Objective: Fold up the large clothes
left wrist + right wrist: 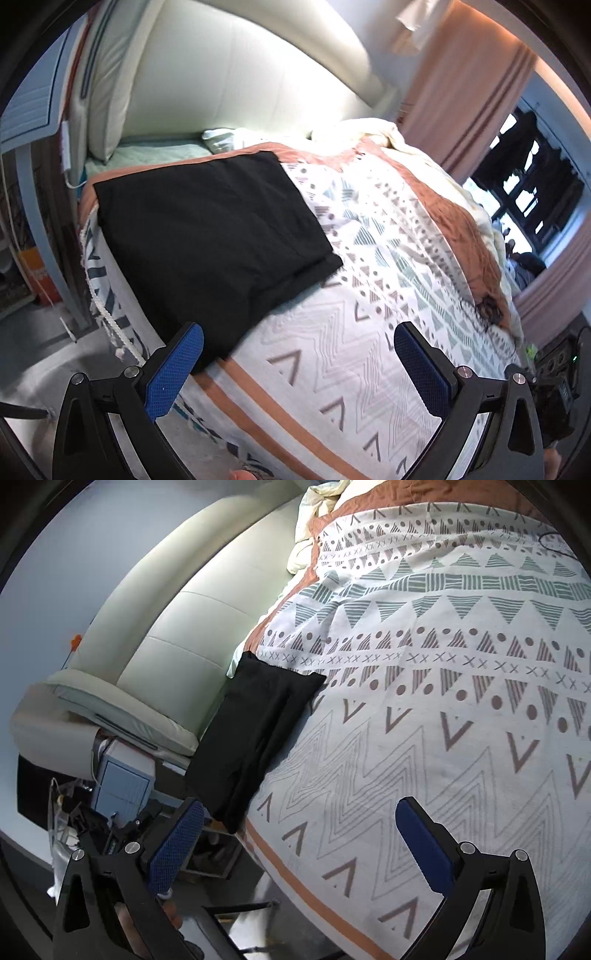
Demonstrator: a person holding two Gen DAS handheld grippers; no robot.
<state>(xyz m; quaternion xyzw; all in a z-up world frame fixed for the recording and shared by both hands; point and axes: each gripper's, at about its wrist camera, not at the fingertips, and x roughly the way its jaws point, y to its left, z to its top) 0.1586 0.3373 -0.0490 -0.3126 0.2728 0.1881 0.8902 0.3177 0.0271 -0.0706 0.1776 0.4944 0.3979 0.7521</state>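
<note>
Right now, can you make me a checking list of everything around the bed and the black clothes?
Surface: patterned bedspread covers the bed, mostly smooth, bunched near the headboard.
Job's things: black garment lies folded into a flat rectangle near the bed's edge.
Clutter: cream blanket rumpled at the head of the bed; a small dark tangle on the far side, too small to tell.
Grippers: left gripper open, holding nothing; right gripper open, holding nothing.
Cables: a white cord hangs beside the headboard.
Surroundings: padded headboard, pink curtain, window.
</note>
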